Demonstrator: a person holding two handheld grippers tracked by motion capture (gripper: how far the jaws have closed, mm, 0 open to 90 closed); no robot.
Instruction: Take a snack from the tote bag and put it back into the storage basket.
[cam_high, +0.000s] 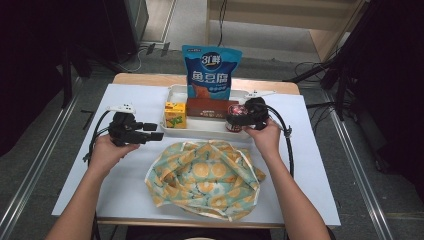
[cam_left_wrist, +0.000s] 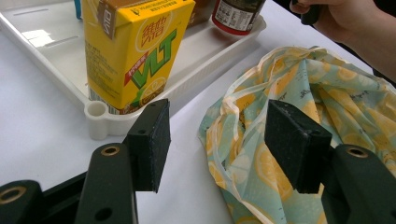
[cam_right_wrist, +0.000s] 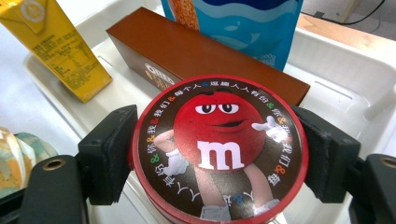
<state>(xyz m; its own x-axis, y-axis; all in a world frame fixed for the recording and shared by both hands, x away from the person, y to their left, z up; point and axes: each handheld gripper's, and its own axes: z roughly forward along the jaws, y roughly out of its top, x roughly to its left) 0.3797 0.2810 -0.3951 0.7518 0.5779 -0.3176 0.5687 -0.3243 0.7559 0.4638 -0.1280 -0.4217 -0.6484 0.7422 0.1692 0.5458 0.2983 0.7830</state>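
Note:
My right gripper (cam_high: 239, 116) (cam_right_wrist: 219, 154) is shut on a round red-lidded M&M's can (cam_high: 235, 119) (cam_right_wrist: 218, 149); a pad presses each side of the lid, and the can is at the right end of a white tray (cam_high: 200, 131). My left gripper (cam_high: 155, 133) (cam_left_wrist: 217, 135) stands open and holds nothing. It hovers low over the table to the left, pointing between the tray's corner and a lemon-print fabric bag (cam_high: 205, 177) (cam_left_wrist: 303, 88). A yellow drink carton (cam_high: 175, 115) (cam_left_wrist: 135, 51) stands in the tray just ahead of its left jaw.
The tray (cam_right_wrist: 336, 70) also holds a brown box (cam_high: 210, 107) (cam_right_wrist: 196, 56) lying flat and a blue snack pouch (cam_high: 211, 72) (cam_right_wrist: 238, 23) upright at the back. The bag lies crumpled near the table's front edge. White sheet (cam_high: 130, 100) covers the table.

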